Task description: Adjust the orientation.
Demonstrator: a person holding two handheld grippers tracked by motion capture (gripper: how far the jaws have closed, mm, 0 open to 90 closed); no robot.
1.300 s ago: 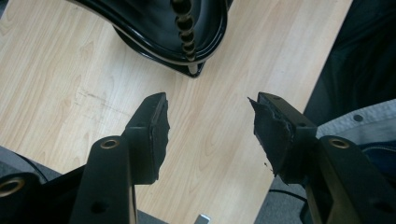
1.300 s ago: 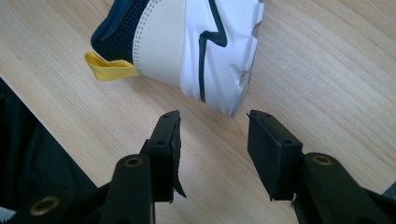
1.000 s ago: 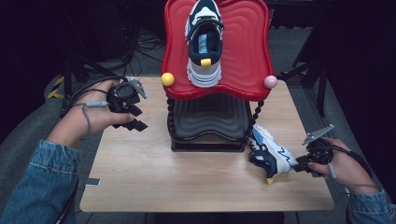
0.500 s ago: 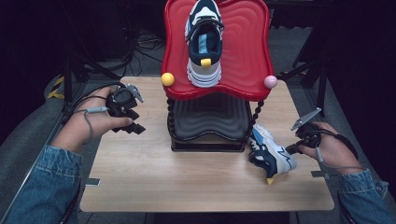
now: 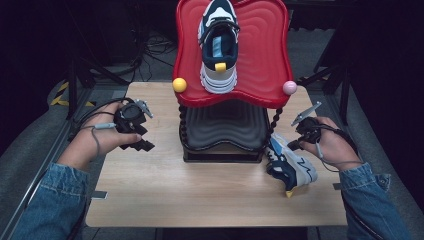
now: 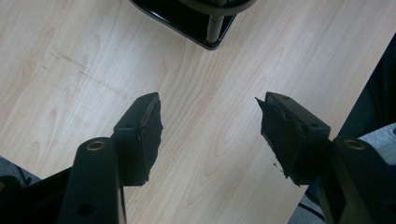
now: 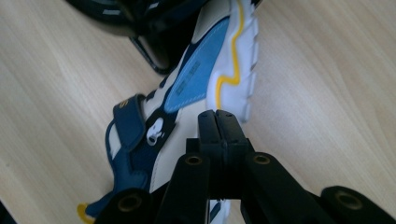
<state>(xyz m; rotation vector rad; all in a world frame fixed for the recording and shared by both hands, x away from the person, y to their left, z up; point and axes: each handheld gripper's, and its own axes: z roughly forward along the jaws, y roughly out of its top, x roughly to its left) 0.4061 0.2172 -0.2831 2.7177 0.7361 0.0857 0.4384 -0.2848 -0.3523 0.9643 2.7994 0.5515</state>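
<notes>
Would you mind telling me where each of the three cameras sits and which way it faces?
High view: above the person's side, looking forward and down on the table, the red tray, the left gripper, the right gripper; both forearms show.
Left gripper view: rides that gripper, looks down past its open jaws at bare wood.
Right gripper view: looks past its shut jaws at the shoe on the table.
Shared: that shoe lies beside the black stand in the high view too.

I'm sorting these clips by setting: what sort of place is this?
Probably a lab or studio rig for recording handling demonstrations, not a home. A bare wooden table stands among dark stands and loose cables, with a red display shelf holding a sneaker.
</notes>
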